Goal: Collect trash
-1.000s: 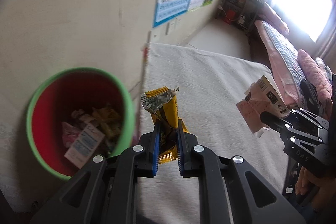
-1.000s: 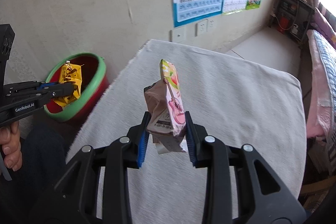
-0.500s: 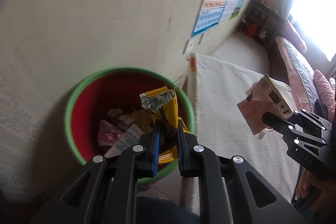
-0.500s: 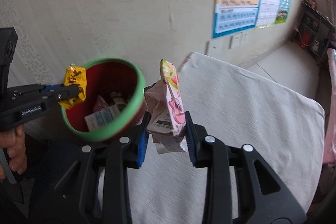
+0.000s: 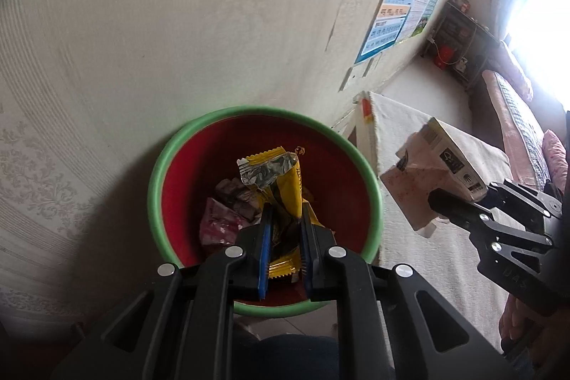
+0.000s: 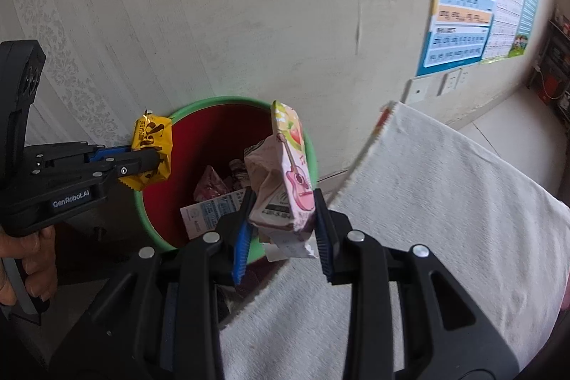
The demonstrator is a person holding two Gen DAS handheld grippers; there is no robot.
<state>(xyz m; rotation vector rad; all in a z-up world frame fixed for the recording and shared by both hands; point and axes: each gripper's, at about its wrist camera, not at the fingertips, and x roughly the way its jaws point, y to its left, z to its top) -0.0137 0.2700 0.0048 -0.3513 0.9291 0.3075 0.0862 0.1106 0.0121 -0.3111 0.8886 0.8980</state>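
A red bin with a green rim [image 5: 185, 138] [image 6: 228, 100] stands on the floor against the wall, with several wrappers inside. My left gripper [image 5: 285, 212] [image 6: 156, 162] is shut on a yellow snack wrapper [image 5: 285, 180] [image 6: 151, 145] and hangs over the bin's opening. My right gripper [image 6: 283, 202] [image 5: 445, 202] is shut on a crumpled pink drink carton [image 6: 288, 173] [image 5: 427, 173]. The carton hovers by the bin's right rim, over the edge of the white cloth-covered table [image 6: 445, 202] [image 5: 463, 255].
The patterned wall [image 5: 178, 24] rises right behind the bin, with posters [image 6: 463, 16] and sockets [image 6: 438, 84] further right. A hand [image 6: 28, 269] holds the left gripper. A bed [image 5: 516, 116] and a dark shelf [image 5: 459, 45] lie far right under a bright window.
Both grippers have swung left from over the table toward the bin. The yellow wrapper now hangs above the bin's inside, and the carton has reached its right rim. Both grips are unchanged.
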